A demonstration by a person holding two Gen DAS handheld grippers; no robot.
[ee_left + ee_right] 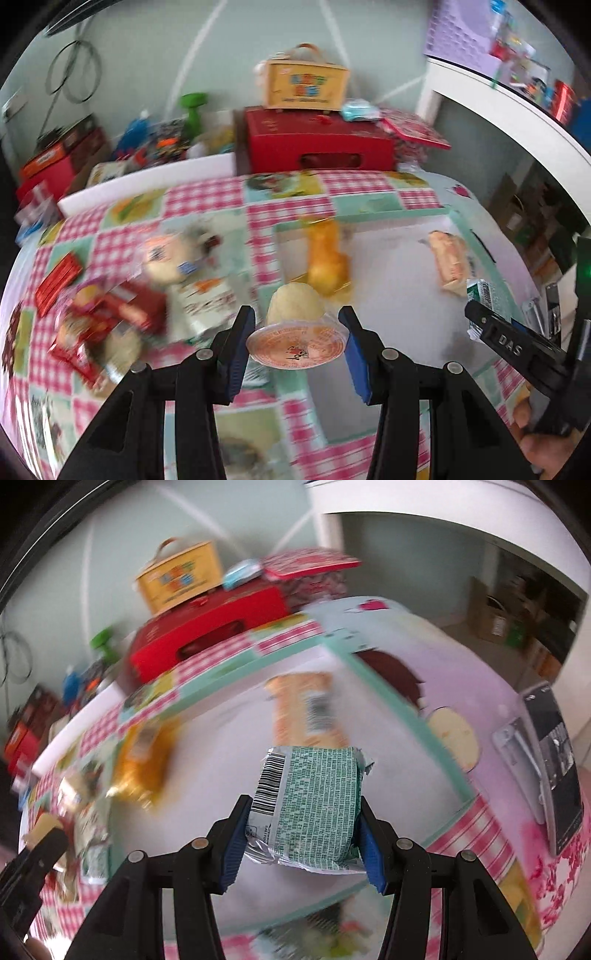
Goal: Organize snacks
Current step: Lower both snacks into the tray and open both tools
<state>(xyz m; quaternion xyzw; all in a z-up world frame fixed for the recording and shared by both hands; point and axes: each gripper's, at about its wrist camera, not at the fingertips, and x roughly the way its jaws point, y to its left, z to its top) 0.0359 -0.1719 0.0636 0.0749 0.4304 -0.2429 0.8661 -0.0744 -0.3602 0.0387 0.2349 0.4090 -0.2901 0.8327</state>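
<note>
My left gripper is shut on a small clear cup with an orange lid, a pale dessert inside, held over the near rim of a white tray with a mint border. My right gripper is shut on a green-and-white printed packet above the same tray. In the tray lie a yellow-orange packet and a pale orange wrapped bar. In the left wrist view the green packet shows at the right edge of the tray.
Several loose snacks lie in a pile on the checked tablecloth left of the tray. Behind the table stand a red box and a yellow carry box. A phone lies on the table right of the tray.
</note>
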